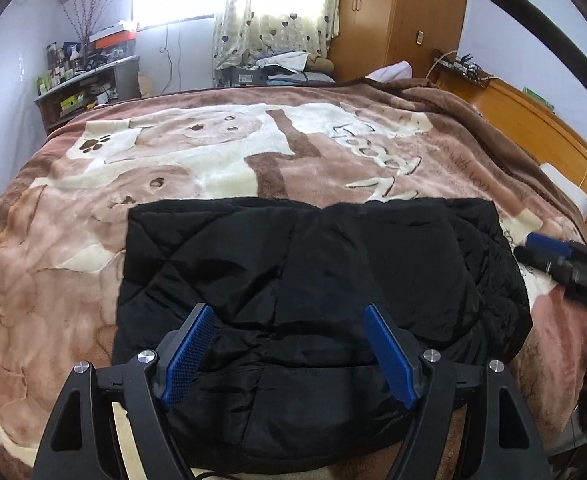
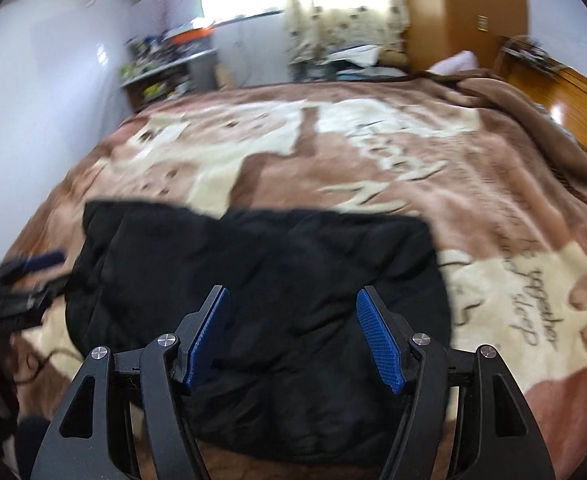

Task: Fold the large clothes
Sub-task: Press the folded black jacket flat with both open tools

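- The black padded jacket (image 1: 317,304) lies folded into a rough rectangle on the brown blanket (image 1: 73,240), at the near edge of the bed.
- Your left tongs (image 1: 289,316) hang above it, spread wide, gripping nothing.
- Your right tongs (image 2: 293,300) are released too, with only cloth below them.
- Each tool shows at the edge of the other's view.
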Available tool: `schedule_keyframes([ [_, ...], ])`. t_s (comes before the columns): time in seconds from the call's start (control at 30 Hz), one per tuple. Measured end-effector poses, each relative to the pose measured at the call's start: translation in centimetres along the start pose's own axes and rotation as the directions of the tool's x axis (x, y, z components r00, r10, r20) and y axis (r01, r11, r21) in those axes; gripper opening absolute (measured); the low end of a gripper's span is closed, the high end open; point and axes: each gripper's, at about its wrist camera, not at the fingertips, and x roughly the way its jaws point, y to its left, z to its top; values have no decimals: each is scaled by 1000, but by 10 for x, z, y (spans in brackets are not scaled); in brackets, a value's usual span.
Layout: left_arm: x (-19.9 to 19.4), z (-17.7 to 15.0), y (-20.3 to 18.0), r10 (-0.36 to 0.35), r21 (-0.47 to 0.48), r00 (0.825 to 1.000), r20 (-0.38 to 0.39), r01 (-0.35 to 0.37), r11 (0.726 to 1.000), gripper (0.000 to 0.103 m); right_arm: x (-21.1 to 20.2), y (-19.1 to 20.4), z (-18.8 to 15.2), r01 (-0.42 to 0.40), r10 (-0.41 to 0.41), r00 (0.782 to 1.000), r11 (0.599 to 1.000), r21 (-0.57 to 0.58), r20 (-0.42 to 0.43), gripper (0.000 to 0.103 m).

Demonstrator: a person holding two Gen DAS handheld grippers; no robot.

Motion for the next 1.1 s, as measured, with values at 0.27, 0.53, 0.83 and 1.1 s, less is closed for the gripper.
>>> schedule_keyframes([
  [0.27,40,-2,4,53,8,996,-69,-53,999,77,68,33,5,34,-42,996,995,-99,-83,66],
  [0.53,78,-1,19,58,-27,989,-139,-62,998,77,106,20,8,68,-72,987,997,-33,-145,66],
  [0.83,123,2,33,83,-50,974,-209,-95,994,79,144,12,8,77,-69,970,997,24,-233,67],
  [1.1,142,0,31,115,-53,965,-236,-131,990,79,164,16,5,121,-119,950,993,-14,-290,67],
])
